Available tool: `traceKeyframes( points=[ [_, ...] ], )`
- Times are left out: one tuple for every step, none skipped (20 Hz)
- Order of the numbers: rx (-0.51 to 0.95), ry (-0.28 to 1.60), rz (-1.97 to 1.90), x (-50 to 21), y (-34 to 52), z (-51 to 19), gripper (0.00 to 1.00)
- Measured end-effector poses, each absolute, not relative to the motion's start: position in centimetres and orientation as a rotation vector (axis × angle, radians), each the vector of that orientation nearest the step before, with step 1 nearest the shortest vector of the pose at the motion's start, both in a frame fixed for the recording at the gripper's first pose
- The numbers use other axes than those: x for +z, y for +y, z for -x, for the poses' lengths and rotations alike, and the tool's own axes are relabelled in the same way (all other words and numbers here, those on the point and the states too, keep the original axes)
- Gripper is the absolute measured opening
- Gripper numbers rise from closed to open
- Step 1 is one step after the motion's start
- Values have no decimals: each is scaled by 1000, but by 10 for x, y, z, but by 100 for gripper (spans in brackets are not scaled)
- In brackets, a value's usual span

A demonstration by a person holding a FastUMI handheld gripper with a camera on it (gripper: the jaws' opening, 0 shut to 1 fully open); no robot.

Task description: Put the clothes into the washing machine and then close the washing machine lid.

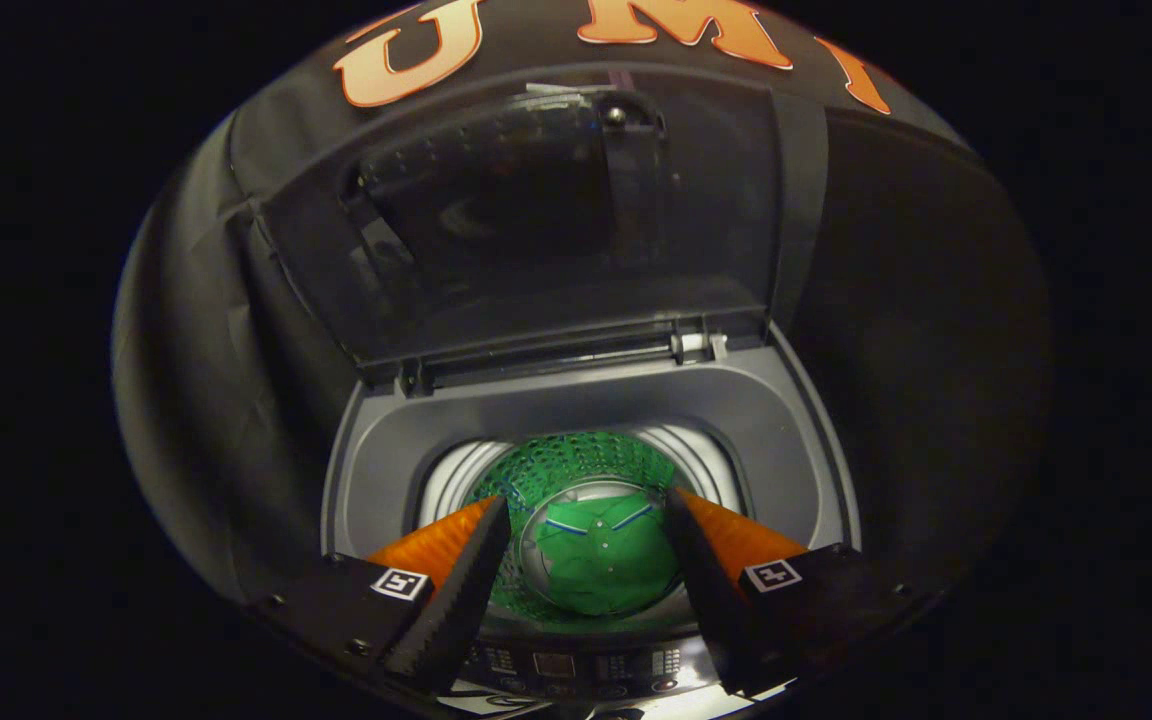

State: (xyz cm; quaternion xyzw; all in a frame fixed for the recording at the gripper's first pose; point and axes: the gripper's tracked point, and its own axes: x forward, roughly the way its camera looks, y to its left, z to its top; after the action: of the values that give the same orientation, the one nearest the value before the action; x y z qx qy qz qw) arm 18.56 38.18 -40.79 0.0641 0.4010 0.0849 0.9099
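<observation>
Below, green clothes (596, 565) lie in the washing machine (586, 420), lid (536, 220) raised, gripper (586, 545) spread empty above.

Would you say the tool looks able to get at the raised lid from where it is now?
Probably yes. The tool is open and holds nothing, above the drum with the green garment down inside; the lid stands upright beyond it with nothing between.
</observation>
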Motion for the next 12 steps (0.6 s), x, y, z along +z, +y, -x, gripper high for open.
traceKeyframes(
  points=[
    [175,814,-124,-399,379,-185,99],
    [176,805,-119,-389,375,-184,99],
    [184,795,-113,-377,374,-181,99],
    [184,778,-106,-364,370,-182,99],
    [187,764,-101,-352,368,-184,99],
    [185,744,-94,-337,365,-188,99],
    [188,720,-91,-320,364,-192,99],
    [187,696,-86,-304,362,-198,99],
    [190,670,-81,-287,361,-205,99],
    [191,645,-71,-272,360,-213,99],
    [196,622,-68,-253,362,-220,99],
    [200,604,-64,-239,363,-227,99]
  ],
)
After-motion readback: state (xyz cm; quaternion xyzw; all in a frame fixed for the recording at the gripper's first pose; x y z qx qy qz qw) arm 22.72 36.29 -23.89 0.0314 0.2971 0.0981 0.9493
